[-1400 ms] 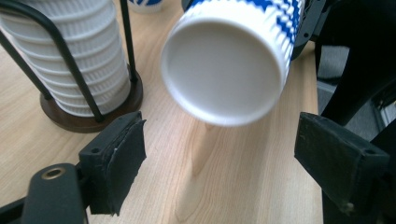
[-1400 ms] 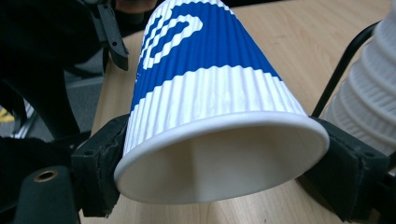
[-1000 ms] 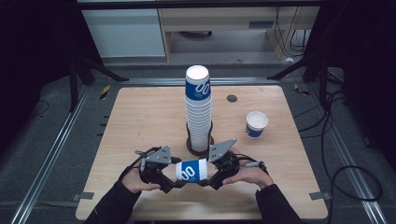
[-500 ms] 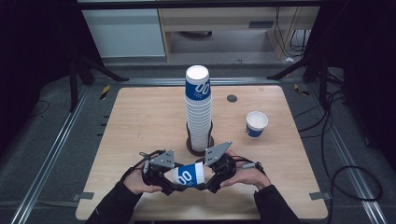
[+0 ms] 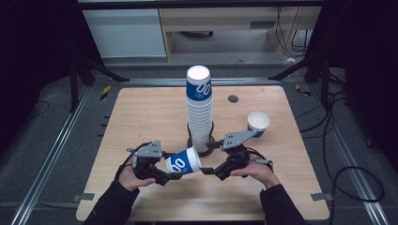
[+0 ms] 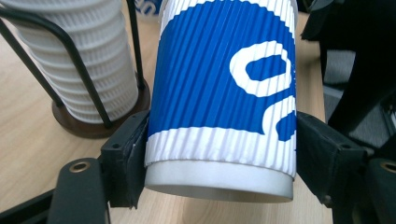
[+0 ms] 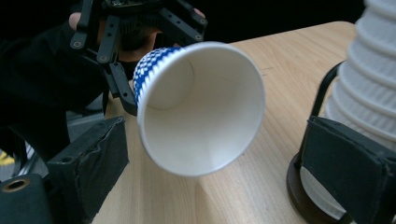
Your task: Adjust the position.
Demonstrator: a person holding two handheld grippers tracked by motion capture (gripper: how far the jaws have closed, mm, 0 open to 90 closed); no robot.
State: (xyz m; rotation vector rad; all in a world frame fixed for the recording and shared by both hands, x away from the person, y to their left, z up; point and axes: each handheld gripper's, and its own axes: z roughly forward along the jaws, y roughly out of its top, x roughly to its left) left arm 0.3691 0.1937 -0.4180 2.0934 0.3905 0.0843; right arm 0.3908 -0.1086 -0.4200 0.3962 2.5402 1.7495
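A blue-and-white ribbed paper cup (image 5: 183, 162) lies on its side above the table's front middle. My left gripper (image 5: 165, 172) is shut on its base end, and in the left gripper view both pads (image 6: 133, 156) press the cup (image 6: 224, 93). My right gripper (image 5: 210, 158) faces the cup's open mouth (image 7: 201, 107). Its jaws have just been opening and now stand wide on either side of the rim without touching it. A tall stack of the same cups (image 5: 199, 110) stands in a black wire holder (image 5: 191, 140) just behind the grippers.
A single upright cup (image 5: 258, 123) stands right of the stack. A small dark disc (image 5: 233, 98) lies further back. The holder's round base (image 7: 303, 196) and wire (image 6: 70, 60) are close to both grippers. Metal rails run along the table's sides.
The right gripper has let go of the cup's rim and drawn back to the right with its jaws spread. The left gripper keeps the cup, now tilted mouth-up toward the right.
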